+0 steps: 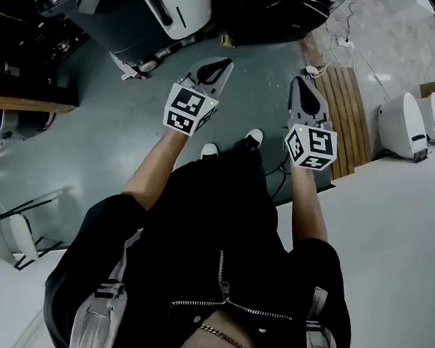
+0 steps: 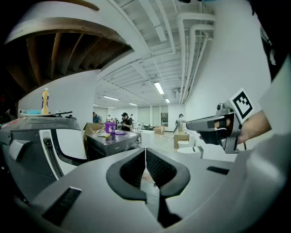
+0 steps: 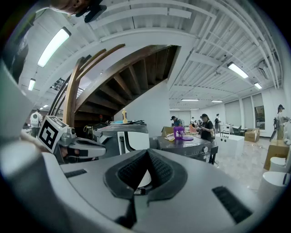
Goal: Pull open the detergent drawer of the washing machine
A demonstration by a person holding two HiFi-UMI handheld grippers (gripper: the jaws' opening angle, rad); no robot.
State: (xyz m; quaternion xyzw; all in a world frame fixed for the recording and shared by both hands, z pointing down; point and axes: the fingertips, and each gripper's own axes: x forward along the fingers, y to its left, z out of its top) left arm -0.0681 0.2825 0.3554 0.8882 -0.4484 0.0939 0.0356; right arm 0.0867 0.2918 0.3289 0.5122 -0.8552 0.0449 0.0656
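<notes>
While I hold both tools out at about waist height, the washing machine (image 3: 187, 148) is the dark, boxy appliance ahead. Both grippers are well apart from it and touch nothing. I cannot make out its detergent drawer from here, only a round dial on its front. The left gripper (image 1: 217, 67) has its jaws closed together, pads meeting at the tips with nothing between them. The right gripper (image 1: 305, 83) is likewise fully closed and empty. They sit side by side, both pointing roughly toward the washing machine and tipped slightly down. A purple cup (image 3: 178, 132) stands on top of the washing machine. A grey-and-white machine (image 3: 122, 136) sits just beside it, with a yellow bottle (image 2: 45, 101) on top. Several people stand beyond the washing machine, further into the hall.
</notes>
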